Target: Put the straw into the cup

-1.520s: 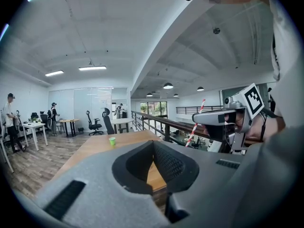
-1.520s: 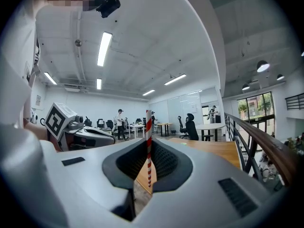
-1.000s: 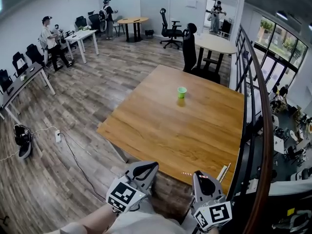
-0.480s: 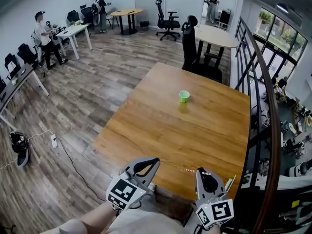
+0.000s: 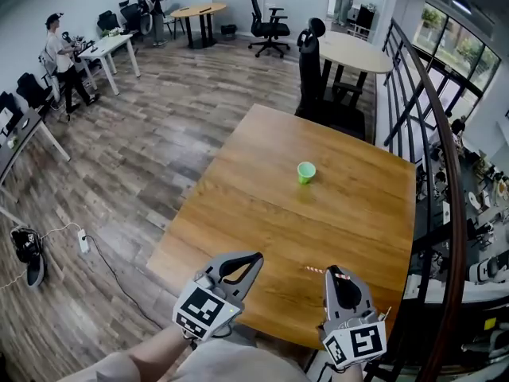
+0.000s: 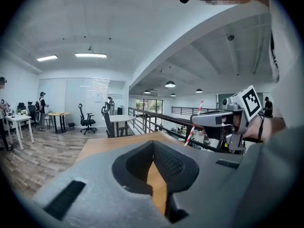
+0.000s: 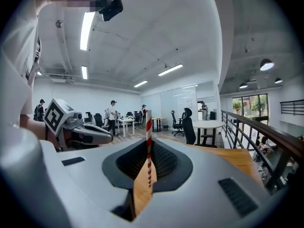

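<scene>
Off to my left, beyond the table's side edge, wooden floor (image 5: pixel 119 181) spreads wide, with a power strip (image 5: pixel 82 242) and its cable lying on it. My left tongs (image 5: pixel 250 259) hover at the near edge of the table (image 5: pixel 262 205), jaws closed together on nothing. Open tabletop runs ahead to the green cup (image 5: pixel 306 172), upright and well apart from both tongs; a black chair (image 5: pixel 312 62) stands past the far edge. My right tongs (image 5: pixel 340 275) are clamped on the striped straw (image 5: pixel 316 270). Its long axis lies crosswise to the jaws, the free end pointing left. A railing (image 5: pixel 445 213) runs close along the table's right side.
</scene>
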{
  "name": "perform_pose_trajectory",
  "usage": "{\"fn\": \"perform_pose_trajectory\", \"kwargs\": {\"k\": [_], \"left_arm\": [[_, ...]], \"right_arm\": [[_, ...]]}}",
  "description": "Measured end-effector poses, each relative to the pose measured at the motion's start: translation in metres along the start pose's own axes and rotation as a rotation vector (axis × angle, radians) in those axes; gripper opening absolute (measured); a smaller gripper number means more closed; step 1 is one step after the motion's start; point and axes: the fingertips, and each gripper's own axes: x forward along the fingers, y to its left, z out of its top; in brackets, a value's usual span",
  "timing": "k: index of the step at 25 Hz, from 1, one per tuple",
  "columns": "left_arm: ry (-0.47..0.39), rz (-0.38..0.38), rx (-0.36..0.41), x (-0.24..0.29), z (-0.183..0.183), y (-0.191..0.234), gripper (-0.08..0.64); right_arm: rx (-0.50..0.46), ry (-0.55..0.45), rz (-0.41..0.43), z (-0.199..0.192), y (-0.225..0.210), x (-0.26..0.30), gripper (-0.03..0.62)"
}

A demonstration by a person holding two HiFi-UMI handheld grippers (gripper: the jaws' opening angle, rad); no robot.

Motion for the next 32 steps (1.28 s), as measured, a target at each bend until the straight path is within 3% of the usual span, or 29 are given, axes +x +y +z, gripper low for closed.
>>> {"fn": "perform_pose_trajectory", "kwargs": {"k": [15, 25, 32], "left_arm": [[0.008, -0.067, -0.039, 0.046, 0.0, 0.082, 0.014], [0.012, -0.064, -0.04, 0.067, 0.007, 0.091, 0.015], [0.021, -0.018, -0.038, 0.084, 0.011, 0.094, 0.015]], "right_arm": [[0.008, 0.04, -0.07, 0.009, -0.022, 0.093, 0.034], [0.007, 0.03, -0.054, 0.02, -0.04, 0.114, 0.034], [0.015, 0.026, -0.027, 0.014, -0.061, 0.124, 0.034]]}}
